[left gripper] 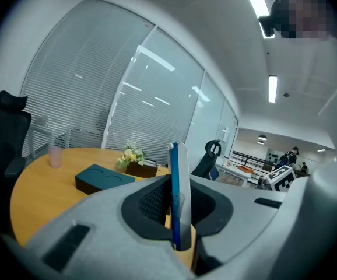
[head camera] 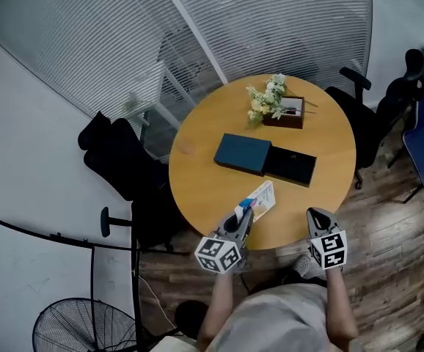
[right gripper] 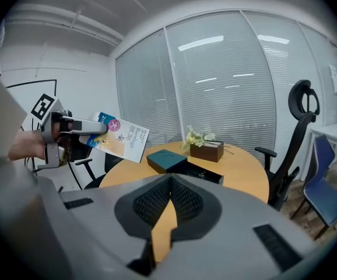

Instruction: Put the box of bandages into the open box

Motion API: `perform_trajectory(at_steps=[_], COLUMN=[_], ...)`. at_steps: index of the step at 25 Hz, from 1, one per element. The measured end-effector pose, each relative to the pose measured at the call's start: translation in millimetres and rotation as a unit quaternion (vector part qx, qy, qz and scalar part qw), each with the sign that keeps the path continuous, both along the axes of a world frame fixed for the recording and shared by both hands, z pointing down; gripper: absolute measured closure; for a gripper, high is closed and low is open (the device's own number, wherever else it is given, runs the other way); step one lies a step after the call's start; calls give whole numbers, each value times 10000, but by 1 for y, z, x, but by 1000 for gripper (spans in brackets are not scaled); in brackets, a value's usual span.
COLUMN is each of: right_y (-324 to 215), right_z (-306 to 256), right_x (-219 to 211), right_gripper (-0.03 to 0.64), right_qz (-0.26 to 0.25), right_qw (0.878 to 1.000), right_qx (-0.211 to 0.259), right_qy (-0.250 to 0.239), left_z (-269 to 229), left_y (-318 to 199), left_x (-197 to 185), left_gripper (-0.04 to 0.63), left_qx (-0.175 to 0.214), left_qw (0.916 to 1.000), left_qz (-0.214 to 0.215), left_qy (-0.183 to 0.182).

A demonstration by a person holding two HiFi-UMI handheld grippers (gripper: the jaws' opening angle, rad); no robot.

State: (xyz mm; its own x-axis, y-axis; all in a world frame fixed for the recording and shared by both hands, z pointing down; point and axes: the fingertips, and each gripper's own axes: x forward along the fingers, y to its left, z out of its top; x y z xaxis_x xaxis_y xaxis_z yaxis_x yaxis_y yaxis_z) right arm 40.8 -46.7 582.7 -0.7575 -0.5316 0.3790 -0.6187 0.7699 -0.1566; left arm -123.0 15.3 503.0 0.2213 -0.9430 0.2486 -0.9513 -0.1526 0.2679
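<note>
At round table (head camera: pixel 329 134) by blinds (head camera: pixel 271 20) — left gripper (head camera: pixel 243 213) jaws on bandage box (head camera: pixel 262 197), right gripper (head camera: pixel 317 215) jaws together.

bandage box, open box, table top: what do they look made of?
Bandage box: thin printed card, by its flat panel, crisp edges and colour print.
Open box: probably rigid board, matte black; could be plastic.
Table: smooth wood-look top, faint sheen; laminate or veneer unclear.

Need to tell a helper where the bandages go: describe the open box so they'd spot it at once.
Find the round wooden table. At its middle, on the near side of the brown flower box, two flat rectangular pieces lie right against each other. The open box is the black, shallower one to the person's right; the teal piece beside it is thicker.
</note>
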Motion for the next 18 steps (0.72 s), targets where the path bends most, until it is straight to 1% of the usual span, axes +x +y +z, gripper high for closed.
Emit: perform_trajectory(at_steps=[3,6,8,14,18], right_y=[-6,-14,-20,-29,-42], right_z=[9,13,13,21,26], right_x=[4,12,19,22,18], right_gripper=[620,620,620,621,620], right_qz=[106,120,244,596,802], right_qw=[9997,9996,9992,9977,9959], right_qx=[-139,-183,-214,-272,-386], right_qy=[-145,-173,-243,-154,-126], left_z=[6,10,10,18,29], left_y=[-9,-19,-26,-50,-77], left_x=[-6,-11,-10,-7,-12], left_gripper=[569,569,569,569,569], left_qx=[-98,-145,-171,-314,-423], left_qw=[9999,9999,9999,9987,9969], left_qz=[18,-12,24,389,626], left_qy=[-14,7,11,-10,198])
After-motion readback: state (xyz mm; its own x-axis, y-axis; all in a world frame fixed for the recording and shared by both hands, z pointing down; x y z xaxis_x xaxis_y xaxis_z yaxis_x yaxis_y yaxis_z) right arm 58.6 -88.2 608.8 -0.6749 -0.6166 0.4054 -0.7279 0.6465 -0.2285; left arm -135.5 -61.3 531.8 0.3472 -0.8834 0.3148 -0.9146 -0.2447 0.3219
